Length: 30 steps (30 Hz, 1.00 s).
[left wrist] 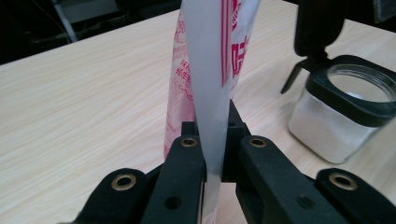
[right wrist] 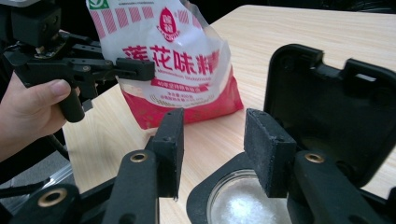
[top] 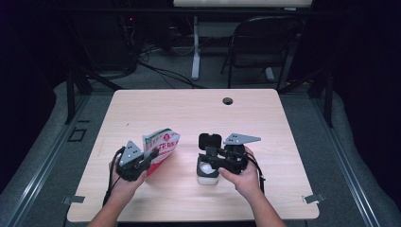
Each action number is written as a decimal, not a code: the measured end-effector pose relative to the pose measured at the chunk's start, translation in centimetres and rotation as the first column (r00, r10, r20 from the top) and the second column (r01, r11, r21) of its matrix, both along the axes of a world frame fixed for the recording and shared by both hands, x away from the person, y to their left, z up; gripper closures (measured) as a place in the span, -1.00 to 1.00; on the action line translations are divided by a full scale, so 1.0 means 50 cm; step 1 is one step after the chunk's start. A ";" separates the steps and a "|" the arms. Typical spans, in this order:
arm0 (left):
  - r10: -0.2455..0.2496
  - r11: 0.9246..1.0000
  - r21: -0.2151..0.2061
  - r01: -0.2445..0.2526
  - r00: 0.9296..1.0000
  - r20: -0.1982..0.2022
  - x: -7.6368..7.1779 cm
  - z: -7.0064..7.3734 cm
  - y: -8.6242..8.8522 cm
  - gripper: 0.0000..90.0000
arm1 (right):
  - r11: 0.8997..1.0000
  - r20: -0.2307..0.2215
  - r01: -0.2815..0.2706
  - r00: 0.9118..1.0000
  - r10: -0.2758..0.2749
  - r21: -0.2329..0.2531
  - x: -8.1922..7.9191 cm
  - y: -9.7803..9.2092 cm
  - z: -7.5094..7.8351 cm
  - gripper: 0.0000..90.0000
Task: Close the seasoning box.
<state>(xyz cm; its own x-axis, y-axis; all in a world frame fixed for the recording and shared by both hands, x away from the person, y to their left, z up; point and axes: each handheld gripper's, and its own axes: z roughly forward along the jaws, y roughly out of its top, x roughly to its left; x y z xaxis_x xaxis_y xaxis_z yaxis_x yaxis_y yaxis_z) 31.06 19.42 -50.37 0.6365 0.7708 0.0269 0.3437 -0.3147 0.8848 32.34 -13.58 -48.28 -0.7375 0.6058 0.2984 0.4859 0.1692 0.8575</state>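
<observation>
A red-and-white printed bag [top: 161, 147] stands tilted on the table left of centre. My left gripper [top: 149, 156] is shut on the bag's side edge; in the left gripper view the jaws pinch the white seam of the bag [left wrist: 210, 70]. A clear square jar [top: 207, 174] of white powder stands at centre, its black hinged lid [top: 210, 141] flipped up. My right gripper [right wrist: 217, 140] is open just above the jar's mouth [right wrist: 247, 205], with nothing between its jaws. The right gripper view also takes in the bag [right wrist: 177, 60] and the left gripper [right wrist: 135, 69].
The wooden table [top: 189, 113] has a cable hole [top: 228, 100] near its far edge. Behind it stand a black folding chair [top: 265, 42] and a white desk leg [top: 195, 47], with cables on the floor.
</observation>
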 end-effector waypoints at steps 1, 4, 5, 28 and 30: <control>0.000 1.000 0.000 0.000 1.000 0.000 0.000 0.000 0.000 1.00 | 1.000 0.000 0.000 1.000 0.000 0.000 0.000 0.000 0.000 0.28; 0.022 1.000 -0.001 -0.022 1.000 0.004 0.009 0.007 0.013 1.00 | 1.000 -0.001 0.008 1.000 -0.008 0.009 0.002 -0.003 0.000 0.29; 0.027 1.000 -0.001 -0.027 1.000 0.005 0.011 0.008 0.017 1.00 | 1.000 -0.002 0.008 1.000 -0.008 0.011 0.003 -0.004 0.000 0.33; 0.292 0.954 0.053 -0.293 0.956 0.037 0.054 0.028 0.168 1.00 | 1.000 -0.006 0.012 1.000 -0.012 0.014 0.004 -0.005 -0.004 0.35; 0.308 0.949 0.053 -0.310 0.951 0.037 0.054 0.026 0.178 1.00 | 1.000 -0.008 0.013 1.000 -0.013 0.014 0.004 -0.005 -0.004 0.35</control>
